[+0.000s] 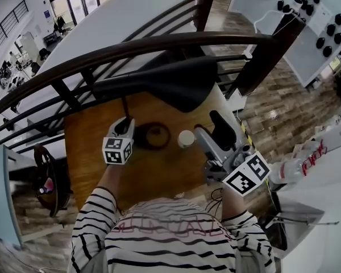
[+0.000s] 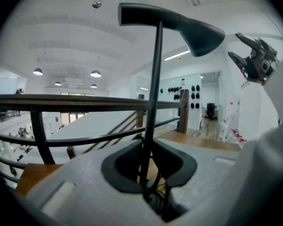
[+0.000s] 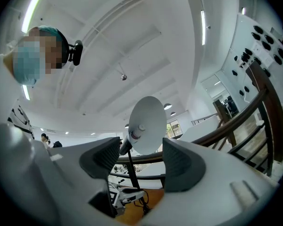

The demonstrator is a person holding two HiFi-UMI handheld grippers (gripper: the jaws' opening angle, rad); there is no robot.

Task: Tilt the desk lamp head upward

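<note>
We find the dark, flared desk lamp head (image 1: 159, 81) high above the round wooden table (image 1: 91, 152), so near the head camera that it hides the far part of the tabletop. It is carried on a slim dark metal stem (image 1: 125, 110) that rises close to upright. The left gripper (image 1: 125, 125) sits low on this stem. In the left gripper view its jaws (image 2: 148, 161) are drawn in on the stem (image 2: 153, 88), which runs up out of the narrow slot between them to the lamp head (image 2: 179, 22) at the top of the picture. The right gripper (image 1: 209, 125) stands to the right of the lamp, apart from it. In the right gripper view its jaws (image 3: 134, 157) are spread with nothing pressed between the pads. Through the gap we see the white inner face of the lamp head (image 3: 148, 124), with the stem (image 3: 131, 168) below it, both beyond the fingertips. A dark ring (image 1: 153, 135) lies on the table just beside the left gripper, and a small white round object (image 1: 186, 138) sits between that ring and the right gripper. A dark curved wooden railing (image 1: 131, 47) runs behind the table.
</note>
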